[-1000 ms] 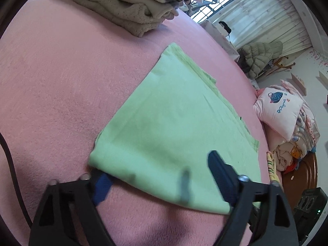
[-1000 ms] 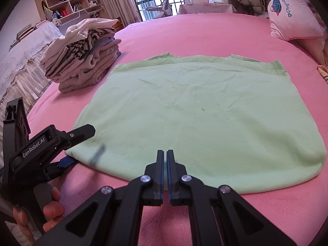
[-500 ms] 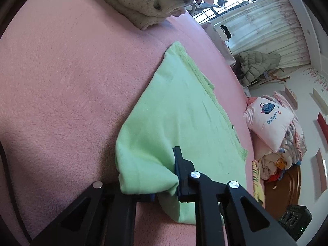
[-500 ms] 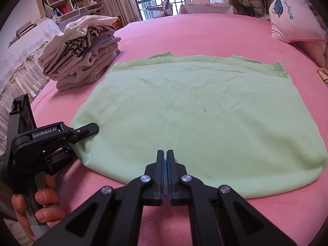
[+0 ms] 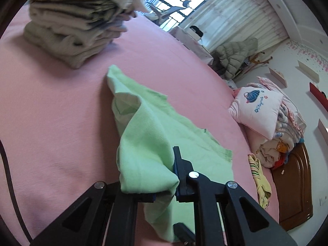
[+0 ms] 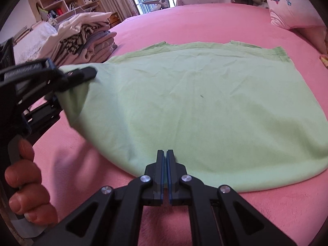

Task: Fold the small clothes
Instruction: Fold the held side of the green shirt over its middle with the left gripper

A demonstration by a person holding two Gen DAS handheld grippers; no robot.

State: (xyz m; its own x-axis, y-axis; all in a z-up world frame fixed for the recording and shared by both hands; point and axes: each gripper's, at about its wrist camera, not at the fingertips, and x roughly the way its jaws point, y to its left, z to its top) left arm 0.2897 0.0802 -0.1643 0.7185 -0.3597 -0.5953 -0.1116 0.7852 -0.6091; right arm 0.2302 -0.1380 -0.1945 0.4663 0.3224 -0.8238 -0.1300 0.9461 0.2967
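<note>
A light green garment (image 6: 205, 102) lies spread flat on the pink bed (image 6: 205, 20). My left gripper (image 5: 162, 164) is shut on its near left corner and holds that corner lifted off the bed, so the cloth (image 5: 147, 127) drapes and bunches over the fingers. In the right wrist view the left gripper (image 6: 86, 75) hangs at the left with the raised corner, a hand (image 6: 24, 176) gripping its handle. My right gripper (image 6: 165, 153) is shut, its tips over the middle of the near hem. Nothing shows between its pads.
A stack of folded clothes (image 6: 86, 39) sits on the bed beyond the garment's left side (image 5: 71, 20). A white and pink pillow (image 5: 256, 110) and bundled bedding lie at the far right. A striped yellow cloth (image 5: 258, 176) lies by the wooden bed end (image 5: 293, 184).
The left gripper closed on the garment's near left corner, then lifted it up off the bed, pulling the left side into folds. The right gripper stayed put.
</note>
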